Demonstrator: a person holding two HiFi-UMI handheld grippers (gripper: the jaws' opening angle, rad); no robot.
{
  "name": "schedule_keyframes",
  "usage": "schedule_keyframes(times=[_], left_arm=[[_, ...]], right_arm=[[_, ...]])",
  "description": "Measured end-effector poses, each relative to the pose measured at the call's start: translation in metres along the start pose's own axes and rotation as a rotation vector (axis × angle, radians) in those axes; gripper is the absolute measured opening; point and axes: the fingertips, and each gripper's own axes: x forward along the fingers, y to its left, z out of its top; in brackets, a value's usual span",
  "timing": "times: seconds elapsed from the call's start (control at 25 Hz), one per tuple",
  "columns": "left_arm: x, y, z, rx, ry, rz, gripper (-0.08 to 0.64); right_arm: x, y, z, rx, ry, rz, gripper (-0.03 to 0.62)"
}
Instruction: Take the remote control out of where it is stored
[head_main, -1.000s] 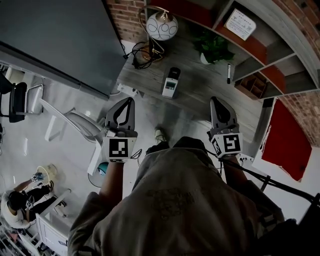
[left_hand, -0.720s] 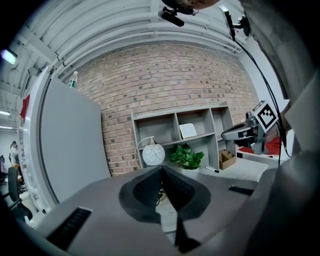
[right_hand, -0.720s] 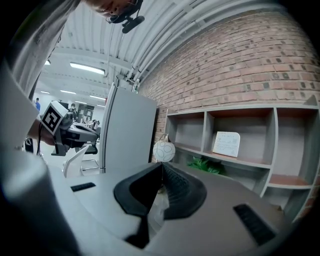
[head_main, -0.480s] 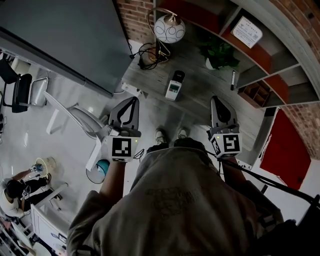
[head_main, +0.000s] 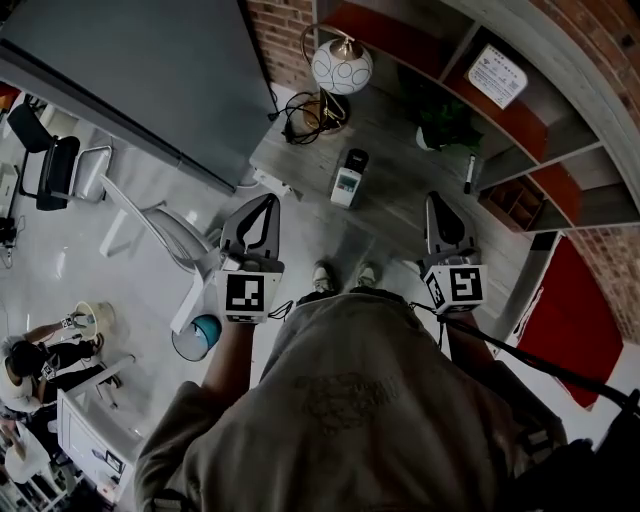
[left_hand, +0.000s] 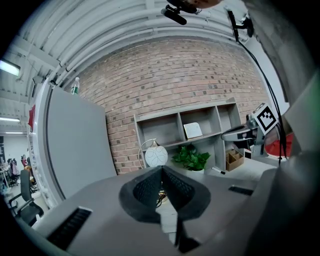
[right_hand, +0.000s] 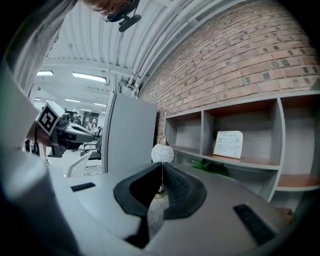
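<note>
The person is standing at the near edge of the grey counter (head_main: 395, 215), shoes (head_main: 321, 277) just short of it. They are holding the left hand-held gripper (head_main: 266, 203) and the right hand-held gripper (head_main: 436, 203) out side by side, well apart. Each gripper view is showing its jaws pressed together with nothing between them. The left tips are hanging beside the counter's near left corner, while the right tips are reaching over the counter top.

The remote control (head_main: 348, 178), pale with a dark far end, is sitting on the counter between the two grippers and beyond their tips. Bare counter is lying on every side of it. Whether it is resting in a holder cannot be told.

A globe lamp (head_main: 341, 66) and a tangle of cables (head_main: 305, 115) are crowding the far left corner. A potted plant (head_main: 447, 125), a marker (head_main: 469, 172) and a small wooden box (head_main: 515, 200) are lining the right side under the shelf unit (head_main: 545, 100). A tall grey panel (head_main: 150, 70) is walling off the left, with a chair (head_main: 150, 225) standing on the open floor beside it.
</note>
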Motion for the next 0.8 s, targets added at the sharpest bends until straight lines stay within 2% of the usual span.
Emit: schedule_keyframes(times=[0.24,0.6,0.8], left_arm=[[0.002,-0.004,0.011,-0.004,-0.016,0.03,0.011],[0.016,-0.014,0.018,-0.004,-0.028,0.034,0.011],[0.021,-0.016,0.023,-0.006,-0.037,0.037,0.011]], right_arm=[[-0.003,-0.015,0.007,-0.004,-0.033,0.0,0.014],[0.001,-0.031,0.007,-0.004,-0.036,0.01,0.014],[0.007,-0.028,0.01,0.003,-0.052,0.066,0.014]])
